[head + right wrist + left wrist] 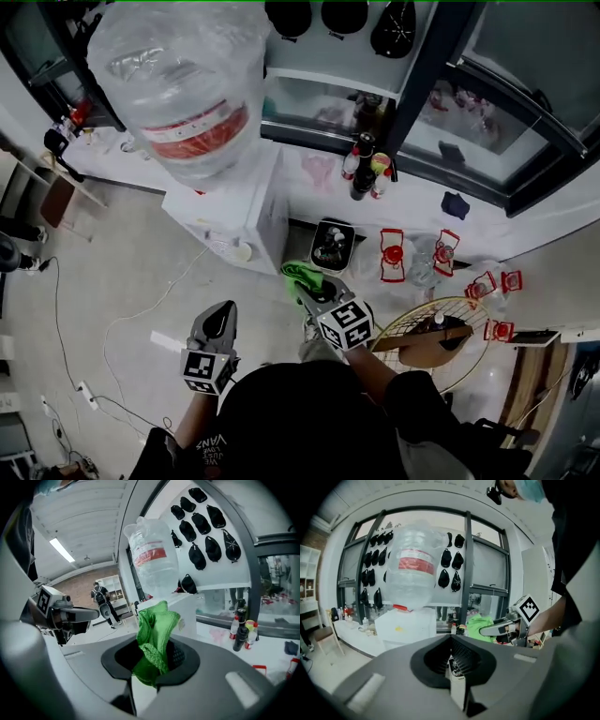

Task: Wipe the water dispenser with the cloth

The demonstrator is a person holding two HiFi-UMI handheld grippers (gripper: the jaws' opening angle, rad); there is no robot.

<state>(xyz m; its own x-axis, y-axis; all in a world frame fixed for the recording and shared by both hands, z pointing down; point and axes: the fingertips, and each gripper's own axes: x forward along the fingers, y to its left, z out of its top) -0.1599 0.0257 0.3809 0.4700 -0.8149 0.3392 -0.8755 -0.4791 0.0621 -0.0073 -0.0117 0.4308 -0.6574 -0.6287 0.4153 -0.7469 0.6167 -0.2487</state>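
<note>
The right gripper (154,663) has its jaws pinched on the green cloth (157,625), with a bunch standing proud of the tips. The left gripper (457,665) hangs beside it, jaws together and empty. The water dispenser (246,211) stands ahead, slightly left, well apart from the cloth. I'd lead with that loose bunch, press it flat below the bottle (178,89) and sweep steadily — hard jaws kept off the casing.

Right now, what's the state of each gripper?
Left gripper: closed, nothing held.
Right gripper: closed on the green cloth.
</note>
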